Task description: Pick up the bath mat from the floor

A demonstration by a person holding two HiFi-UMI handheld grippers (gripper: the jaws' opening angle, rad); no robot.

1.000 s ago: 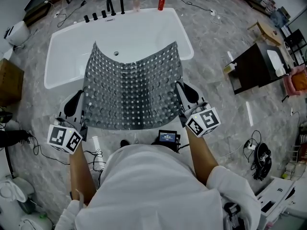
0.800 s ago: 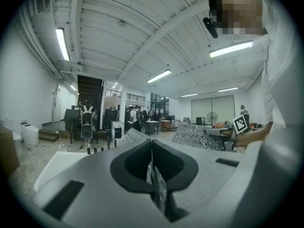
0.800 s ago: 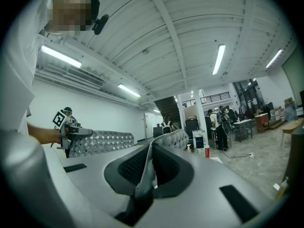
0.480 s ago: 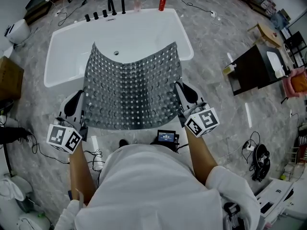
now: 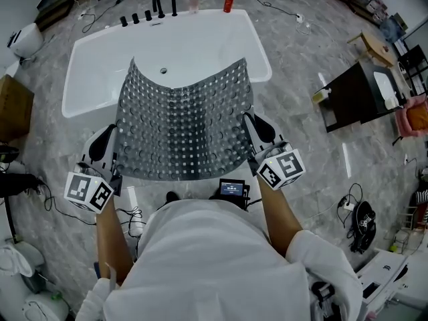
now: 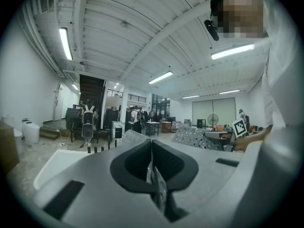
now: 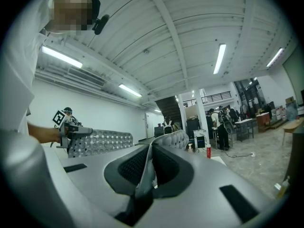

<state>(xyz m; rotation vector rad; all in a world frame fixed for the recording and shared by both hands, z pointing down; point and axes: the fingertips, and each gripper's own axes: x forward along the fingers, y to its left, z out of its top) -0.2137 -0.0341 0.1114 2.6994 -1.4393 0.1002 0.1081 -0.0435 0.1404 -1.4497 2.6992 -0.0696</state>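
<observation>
The grey bath mat (image 5: 182, 129), dotted with round suction cups, hangs stretched between my two grippers and sags in the middle above the white bathtub (image 5: 93, 59). My left gripper (image 5: 115, 154) is shut on the mat's left near corner, and a thin edge of mat (image 6: 154, 177) shows pinched between its jaws. My right gripper (image 5: 249, 139) is shut on the right near corner, with the mat's edge (image 7: 145, 167) clamped between its jaws. In the right gripper view the mat (image 7: 99, 141) runs away towards the other hand.
Black taps (image 5: 155, 9), a soap bottle (image 5: 194, 0) and a red can (image 5: 229, 1) stand on the tub's far rim. A dark table (image 5: 358, 95) is at the right. Cables (image 5: 127, 216) lie on the marble floor by my feet. A cardboard box (image 5: 13, 112) sits left.
</observation>
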